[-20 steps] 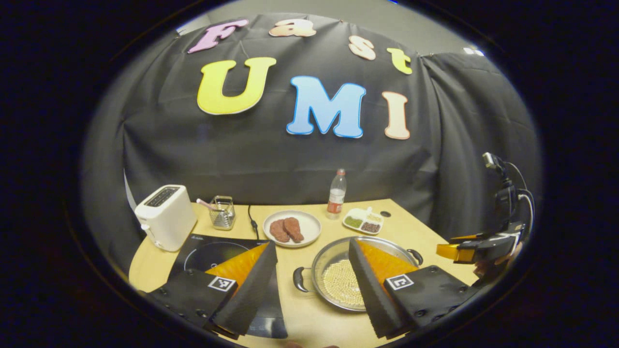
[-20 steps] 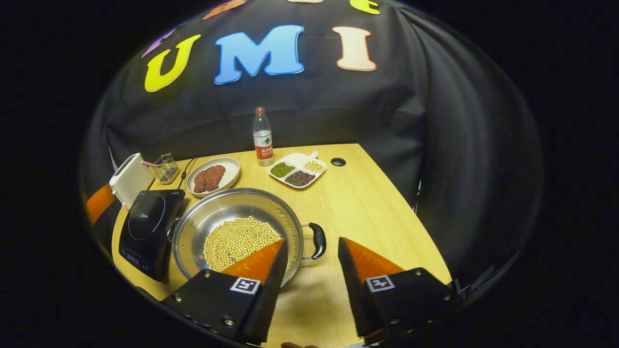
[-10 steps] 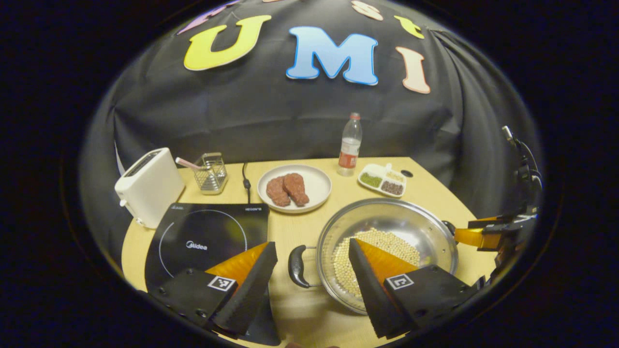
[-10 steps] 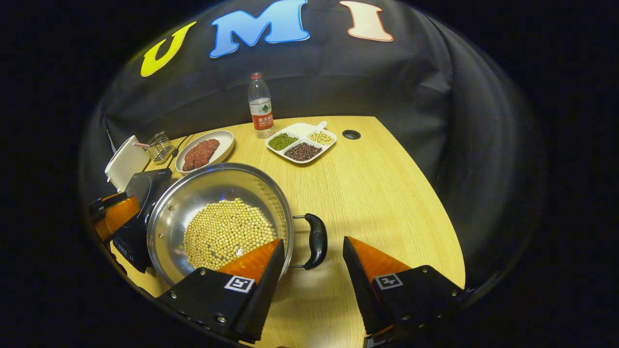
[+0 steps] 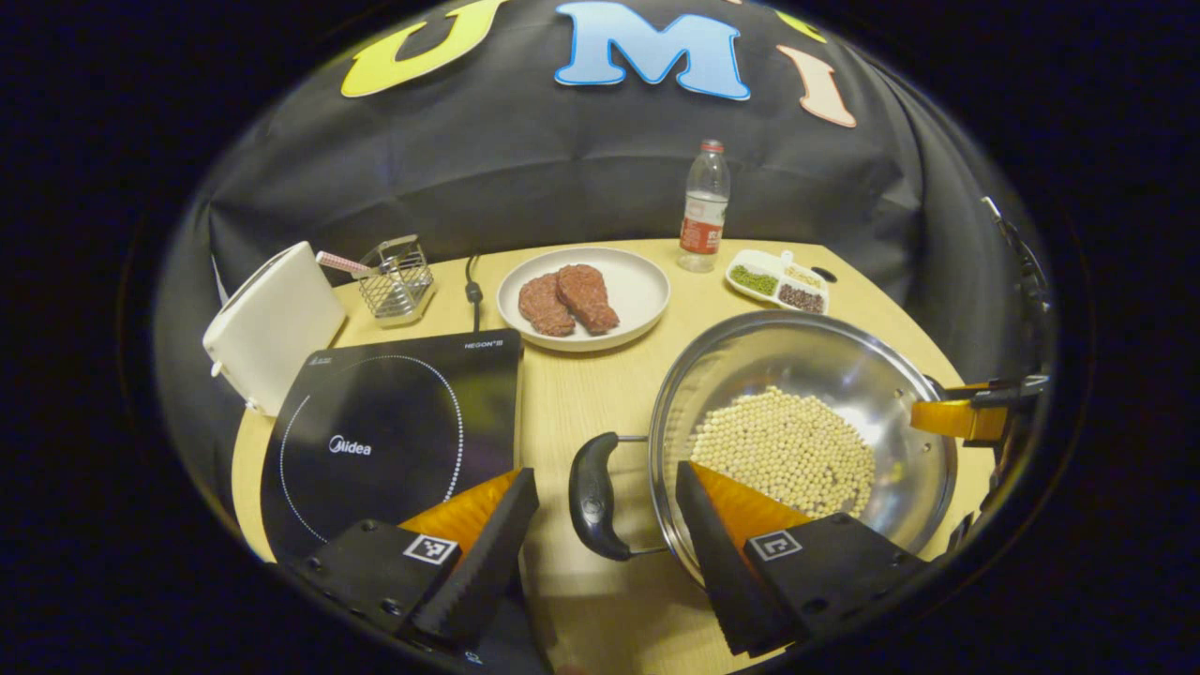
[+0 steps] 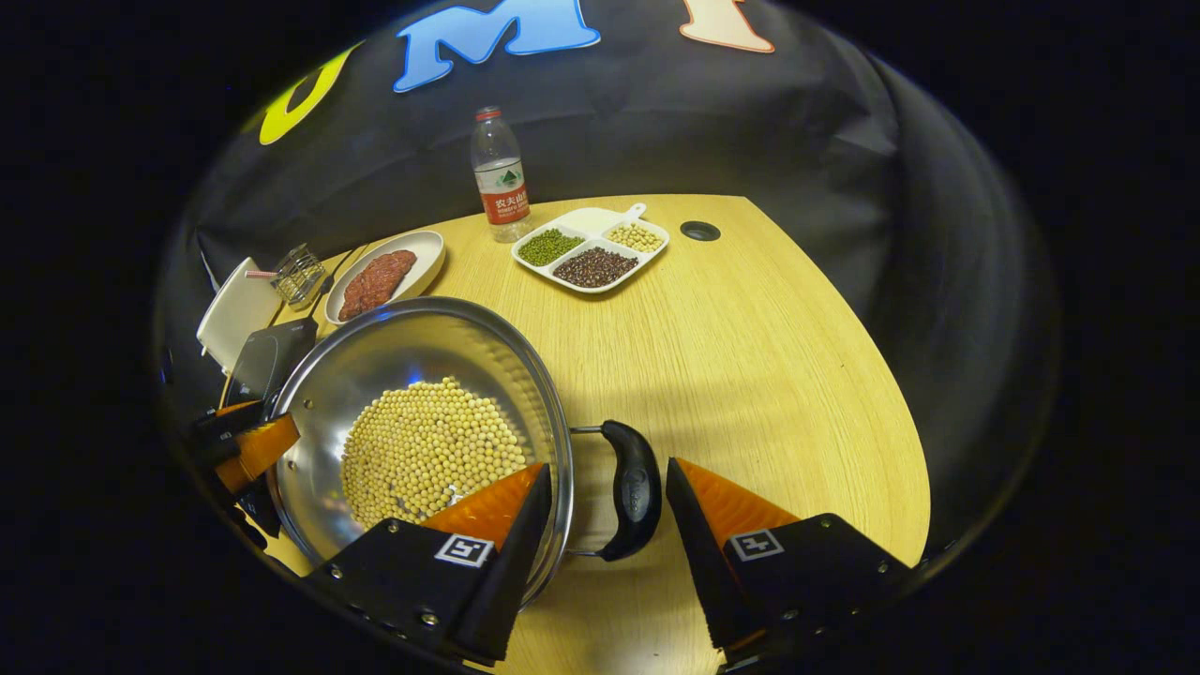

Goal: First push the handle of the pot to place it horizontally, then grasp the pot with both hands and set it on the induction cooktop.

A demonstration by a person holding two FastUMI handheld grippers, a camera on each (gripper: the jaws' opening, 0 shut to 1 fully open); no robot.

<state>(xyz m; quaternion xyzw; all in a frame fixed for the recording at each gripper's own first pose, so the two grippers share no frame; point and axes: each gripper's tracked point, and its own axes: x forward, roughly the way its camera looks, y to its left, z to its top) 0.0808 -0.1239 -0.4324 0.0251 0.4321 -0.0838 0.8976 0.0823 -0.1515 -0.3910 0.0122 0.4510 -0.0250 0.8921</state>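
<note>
**Left gripper view: both handles bracketed, nothing clamped yet**

Your left gripper gapes wide around the black loop handle of the shiny steel pot of soybeans, right of the black induction cooktop. Your right gripper, equally wide, straddles the far handle, so a two-sided lift looks ready.

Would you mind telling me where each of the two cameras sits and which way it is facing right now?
Left gripper view: rides on the left gripper, looking across the table at the cooktop and the pot; its own open fingers straddle the pot's near handle.
Right gripper view: rides on the right gripper, looking along the table's other side; its open fingers straddle the pot's other handle.
Shared: pot of beans, plate of meat, bottle, and each shows the other gripper.
</note>
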